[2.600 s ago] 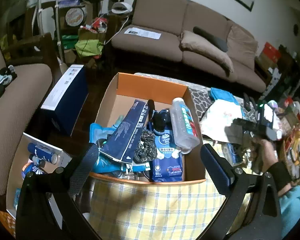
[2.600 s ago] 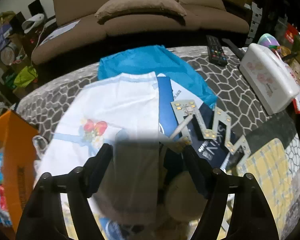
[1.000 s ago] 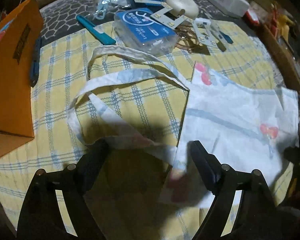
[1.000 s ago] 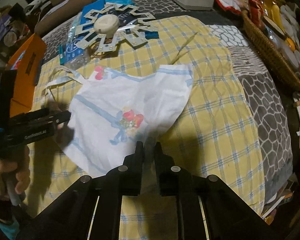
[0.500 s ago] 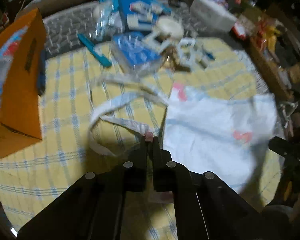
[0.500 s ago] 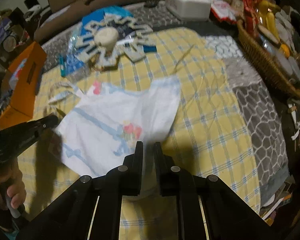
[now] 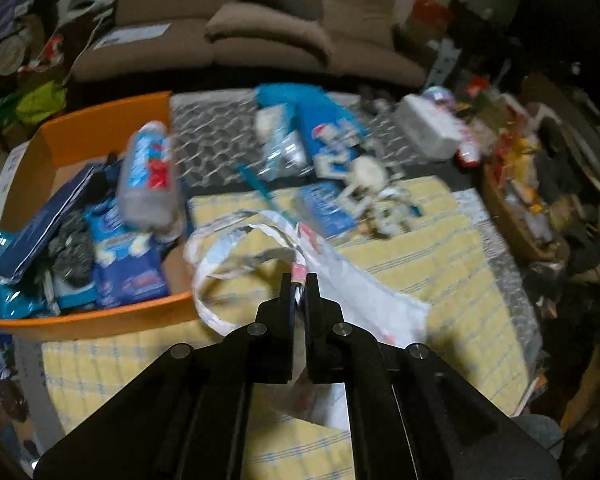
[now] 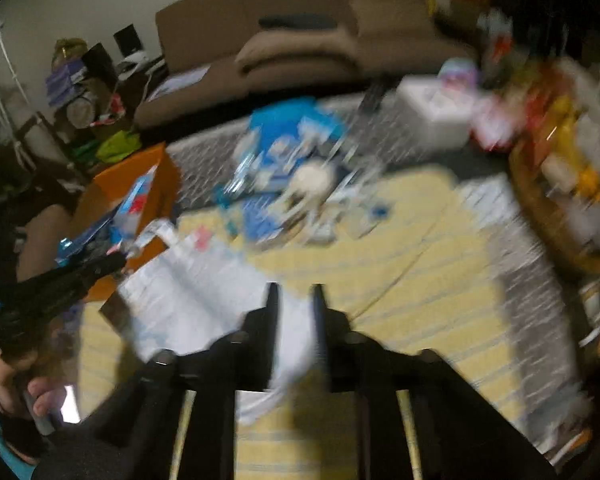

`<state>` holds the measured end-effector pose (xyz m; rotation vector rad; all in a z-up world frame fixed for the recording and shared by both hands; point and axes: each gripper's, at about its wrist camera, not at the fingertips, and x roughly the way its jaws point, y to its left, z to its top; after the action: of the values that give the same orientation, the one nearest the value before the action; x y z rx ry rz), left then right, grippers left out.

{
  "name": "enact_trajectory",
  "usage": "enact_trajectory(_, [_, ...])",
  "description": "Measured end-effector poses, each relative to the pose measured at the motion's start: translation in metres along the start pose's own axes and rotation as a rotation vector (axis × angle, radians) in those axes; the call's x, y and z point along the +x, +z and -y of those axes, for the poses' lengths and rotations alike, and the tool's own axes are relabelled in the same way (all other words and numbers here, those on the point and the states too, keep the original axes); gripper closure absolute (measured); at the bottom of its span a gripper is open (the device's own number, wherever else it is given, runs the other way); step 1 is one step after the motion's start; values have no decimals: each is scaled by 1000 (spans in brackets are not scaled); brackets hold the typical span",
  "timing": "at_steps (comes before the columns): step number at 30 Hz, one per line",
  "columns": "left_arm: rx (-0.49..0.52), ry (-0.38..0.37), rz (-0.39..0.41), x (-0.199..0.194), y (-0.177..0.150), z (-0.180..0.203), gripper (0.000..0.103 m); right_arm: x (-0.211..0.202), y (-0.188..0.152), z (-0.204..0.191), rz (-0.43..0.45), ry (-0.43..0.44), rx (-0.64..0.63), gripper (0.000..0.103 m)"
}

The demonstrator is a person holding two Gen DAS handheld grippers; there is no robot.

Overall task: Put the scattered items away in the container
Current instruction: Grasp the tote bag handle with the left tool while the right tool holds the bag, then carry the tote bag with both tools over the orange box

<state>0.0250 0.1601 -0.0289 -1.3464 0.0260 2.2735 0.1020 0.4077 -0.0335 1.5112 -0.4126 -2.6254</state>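
A white cloth tote bag point(image 7: 364, 300) with looped handles hangs between both grippers above the yellow checked cloth point(image 7: 440, 248). My left gripper point(image 7: 299, 280) is shut on its top edge near the handles. My right gripper point(image 8: 294, 292) is shut on the other side of the bag point(image 8: 204, 292); the view is blurred. The orange cardboard box point(image 7: 100, 124) stands at the left, holding a bottle point(image 7: 148, 176), blue packets and a dark scrunchie. Loose items remain behind: a white LED lamp point(image 7: 366, 176) and blue packets point(image 7: 324, 128).
A white tissue box point(image 7: 428, 128) and a wicker basket point(image 8: 560, 216) with clutter sit at the right. A brown sofa point(image 7: 240, 32) stands behind. The left hand and its gripper point(image 8: 52, 284) show at the left of the right wrist view.
Both grippers have lifted the tote bag off the cloth and swung it left toward the orange box. The views now tilt up to show the sofa.
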Motion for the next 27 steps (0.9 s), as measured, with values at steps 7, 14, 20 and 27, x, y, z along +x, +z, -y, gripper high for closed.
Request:
enact_trajectory(7, [40,146,-88,17,-13,-6,99,104,-41,32,-164,18,246,51])
enact_trajectory(14, [85,171,-126,19,-23,2,99,122,-57,45,-219,150,306,43])
enact_trajectory(20, [124,189,-129,19,-24,10,99,121,-57,30,-194,26,176,75])
enact_trajectory(27, [132,181,-138,19,-24,10,99,104,-55,25,-109,-3,133,100])
